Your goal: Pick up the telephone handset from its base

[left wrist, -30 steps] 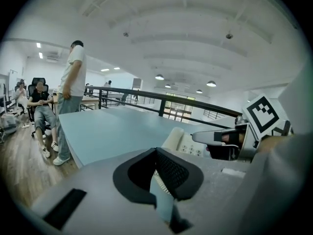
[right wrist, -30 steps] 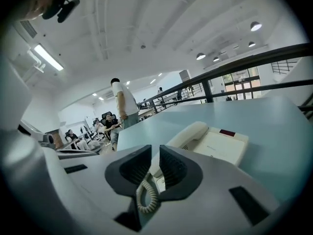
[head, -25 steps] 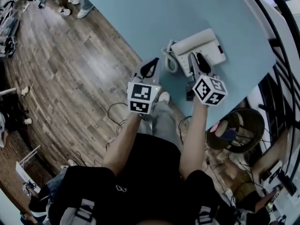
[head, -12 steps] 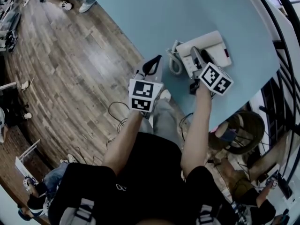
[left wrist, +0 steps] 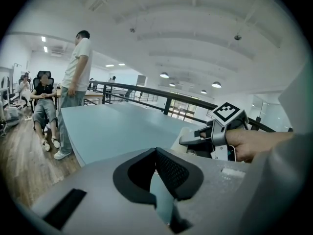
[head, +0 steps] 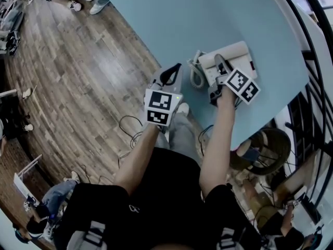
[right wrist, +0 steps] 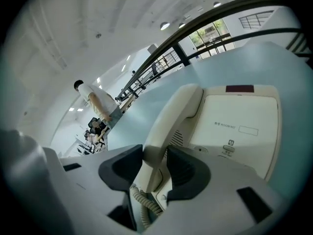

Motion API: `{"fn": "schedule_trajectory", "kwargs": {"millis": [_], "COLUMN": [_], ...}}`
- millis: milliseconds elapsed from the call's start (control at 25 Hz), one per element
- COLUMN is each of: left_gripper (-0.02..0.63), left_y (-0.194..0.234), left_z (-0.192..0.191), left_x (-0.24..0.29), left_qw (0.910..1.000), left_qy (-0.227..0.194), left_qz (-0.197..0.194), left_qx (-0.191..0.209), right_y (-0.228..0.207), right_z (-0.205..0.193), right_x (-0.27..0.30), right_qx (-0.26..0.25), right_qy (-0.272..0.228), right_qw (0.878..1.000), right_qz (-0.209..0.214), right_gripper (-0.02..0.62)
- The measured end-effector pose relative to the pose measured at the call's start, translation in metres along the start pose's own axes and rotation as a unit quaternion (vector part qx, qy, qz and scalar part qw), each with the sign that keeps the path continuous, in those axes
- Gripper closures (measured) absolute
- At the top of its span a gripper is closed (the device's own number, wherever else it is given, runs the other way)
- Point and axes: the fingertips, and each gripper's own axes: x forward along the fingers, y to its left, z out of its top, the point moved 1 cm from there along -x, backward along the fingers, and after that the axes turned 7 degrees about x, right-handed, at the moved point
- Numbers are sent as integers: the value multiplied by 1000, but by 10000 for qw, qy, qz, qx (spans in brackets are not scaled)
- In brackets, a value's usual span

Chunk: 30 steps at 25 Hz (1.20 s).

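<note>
1. Left gripper [left wrist: 156, 152]: jaws together, empty, parked at the near edge of the table [head: 208, 20].
2. Right gripper [right wrist: 155, 166]: jaws closing on the telephone handset [right wrist: 171, 116], pads on both flanks at its cord end, coiled cord [right wrist: 141, 199] just below.
3. Handset lies in its base [right wrist: 239, 126]. Step: grasp. Next, I'd say: firm the clamp, lift straight up, mind the cord.

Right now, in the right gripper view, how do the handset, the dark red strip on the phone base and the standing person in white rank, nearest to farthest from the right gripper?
1. The handset: between the right gripper's closing jaws.
2. The dark red strip: far end of the phone base, upper right.
3. The standing person: far off, at the left.
</note>
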Motion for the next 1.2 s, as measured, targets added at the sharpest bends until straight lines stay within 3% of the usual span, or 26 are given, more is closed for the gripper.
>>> {"fn": "schedule_trajectory", "kwargs": {"millis": [280,640,1000,1200], "left_gripper": [606,606,606,606], "left_y": [8,4,-9,-24], "left_z": [18,63,134,159], "left_x": [-6,-24,-48,-68], "left_qw": [9999,9980,9896,9838], "left_qy": [-158,-590,-1350,-1679], "left_qz": [61,95,66,5], "left_qx": [24,196,500,632], "right_y": [11,58,120,152], "right_z": [2,7,45,59], "right_x": [-8,-49,-122,-171], "right_qx": [625,-6,-1565,-2470], "right_qy": [-375,-763,-1648,-2131], "right_qw": [9960,9922,9623,9312], "right_qz": [522,990,1495,1626], "right_gripper": [515,523,522,522]}}
